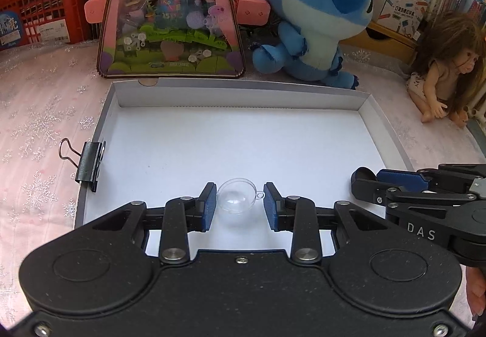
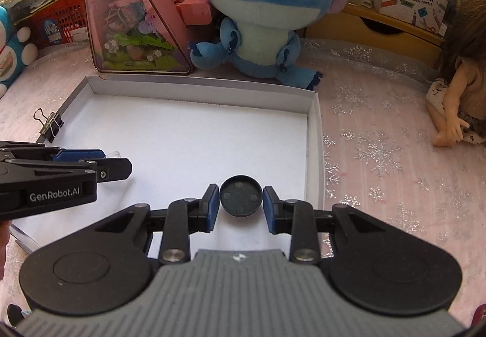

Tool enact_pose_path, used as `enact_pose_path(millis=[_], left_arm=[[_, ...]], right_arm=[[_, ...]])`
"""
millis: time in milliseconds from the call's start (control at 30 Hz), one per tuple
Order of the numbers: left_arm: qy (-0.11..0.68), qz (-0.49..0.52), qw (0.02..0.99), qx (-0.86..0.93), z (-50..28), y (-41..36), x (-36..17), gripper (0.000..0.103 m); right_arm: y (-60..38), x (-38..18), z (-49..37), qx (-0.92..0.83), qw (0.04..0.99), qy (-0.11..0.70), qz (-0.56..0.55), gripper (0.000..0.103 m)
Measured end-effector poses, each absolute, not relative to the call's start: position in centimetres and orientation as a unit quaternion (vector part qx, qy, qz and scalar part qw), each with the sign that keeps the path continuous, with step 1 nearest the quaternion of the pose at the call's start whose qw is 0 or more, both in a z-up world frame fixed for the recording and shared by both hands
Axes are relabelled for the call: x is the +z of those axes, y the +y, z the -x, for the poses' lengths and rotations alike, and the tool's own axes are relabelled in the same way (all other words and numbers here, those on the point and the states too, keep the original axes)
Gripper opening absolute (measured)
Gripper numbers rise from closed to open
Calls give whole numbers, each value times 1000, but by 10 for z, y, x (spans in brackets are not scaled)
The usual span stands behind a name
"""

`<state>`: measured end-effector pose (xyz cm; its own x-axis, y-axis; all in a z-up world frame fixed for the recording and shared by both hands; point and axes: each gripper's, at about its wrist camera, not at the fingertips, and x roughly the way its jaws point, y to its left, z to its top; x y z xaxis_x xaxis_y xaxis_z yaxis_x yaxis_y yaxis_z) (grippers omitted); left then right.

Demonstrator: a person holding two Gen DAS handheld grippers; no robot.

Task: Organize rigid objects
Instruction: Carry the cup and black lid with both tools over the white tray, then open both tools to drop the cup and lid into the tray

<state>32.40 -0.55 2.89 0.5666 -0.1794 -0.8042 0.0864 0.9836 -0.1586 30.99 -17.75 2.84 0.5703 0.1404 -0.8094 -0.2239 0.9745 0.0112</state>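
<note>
A shallow white box lid (image 1: 243, 94) lies on the pink cloth; it also shows in the right wrist view (image 2: 200, 88). A clear plastic half-dome (image 1: 237, 195) lies in the lid between the pads of my left gripper (image 1: 240, 200), with small gaps on both sides. A black round disc (image 2: 241, 195) lies in the lid between the pads of my right gripper (image 2: 241, 200), also with small gaps. The right gripper also shows at the lid's right side in the left wrist view (image 1: 364, 182). The left gripper shows at the left in the right wrist view (image 2: 121, 161).
A black binder clip (image 1: 89, 162) is clamped on the lid's left rim. Behind the lid stand a pink toy display case (image 1: 170, 12) and a blue plush (image 1: 316, 15). A doll (image 1: 440, 69) sits at the right. Books and a red crate (image 1: 45, 12) line the back.
</note>
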Motion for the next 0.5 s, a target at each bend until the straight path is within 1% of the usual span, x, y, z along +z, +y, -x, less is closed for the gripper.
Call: enact_pose_path(millis=[500], left_arm=[[447, 48, 890, -73, -320, -6, 29, 32]], right_arm=[[-176, 22, -308, 101, 885, 453, 40, 36]])
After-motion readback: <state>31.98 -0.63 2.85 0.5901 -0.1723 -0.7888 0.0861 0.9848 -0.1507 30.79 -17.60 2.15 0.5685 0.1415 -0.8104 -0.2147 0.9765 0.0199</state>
